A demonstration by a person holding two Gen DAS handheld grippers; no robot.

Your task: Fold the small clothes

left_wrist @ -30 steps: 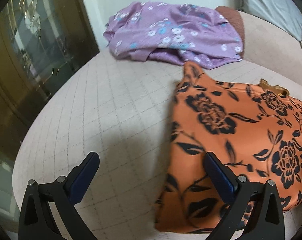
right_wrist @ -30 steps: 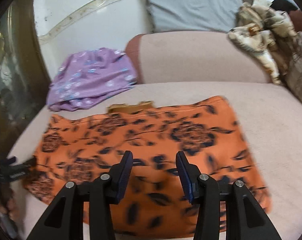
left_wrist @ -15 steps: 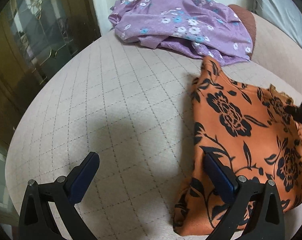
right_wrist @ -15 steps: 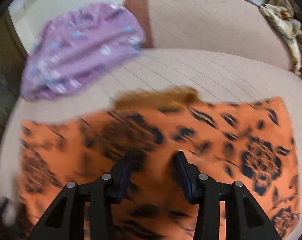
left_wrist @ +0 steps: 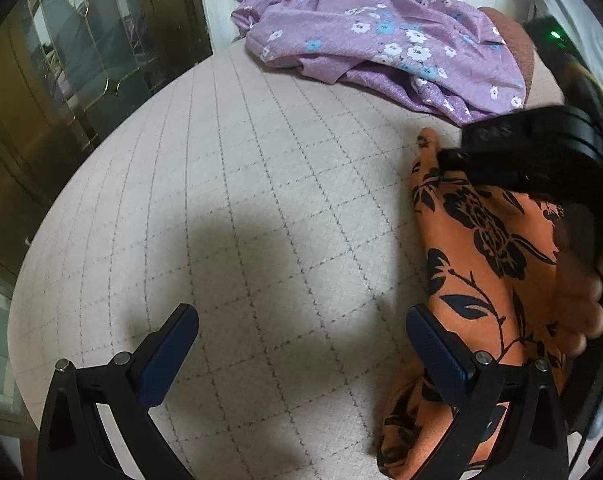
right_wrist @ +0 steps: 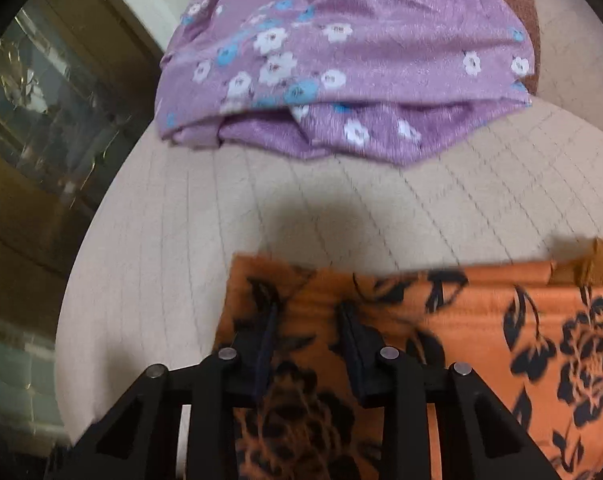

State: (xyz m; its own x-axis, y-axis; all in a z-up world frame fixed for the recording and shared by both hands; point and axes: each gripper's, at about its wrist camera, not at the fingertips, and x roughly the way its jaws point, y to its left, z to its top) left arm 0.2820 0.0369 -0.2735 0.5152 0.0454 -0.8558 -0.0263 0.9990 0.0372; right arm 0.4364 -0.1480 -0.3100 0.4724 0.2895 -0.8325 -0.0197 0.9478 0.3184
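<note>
Beige checked sofa cushion (left_wrist: pixel 241 208) lies under everything I am working on, with a dark glass-panelled door (left_wrist: pixel 73 80) off past its edge.

My right claw (right_wrist: pixel 307 320) is low over the orange cloth (right_wrist: pixel 481 320), close to the corner that lies nearest the purple cloth (right_wrist: pixel 341 60). Its jaws are narrowing, with orange fabric lying under and between the tips; I cannot tell whether the pads press on it yet. From my left view that claw's black body sits over the same far corner, with my hand (left_wrist: pixel 581 304) wrapped round its handle.

My left claw (left_wrist: pixel 301 344) stands wide, holding nothing. One finger (left_wrist: pixel 169 352) hangs over bare cushion; the other is just at the orange cloth's near corner, which droops toward the cushion's front edge.

The purple cloth lies heaped beyond the orange one, apart from it, at the cushion's back.

I judge this to be the start of a fold: taking the two corners along one side of the orange cloth. Next I need a firm pinch on the far corner, then the left jaws shifted onto the near corner and shut, so both corners can lift together across the cloth.
</note>
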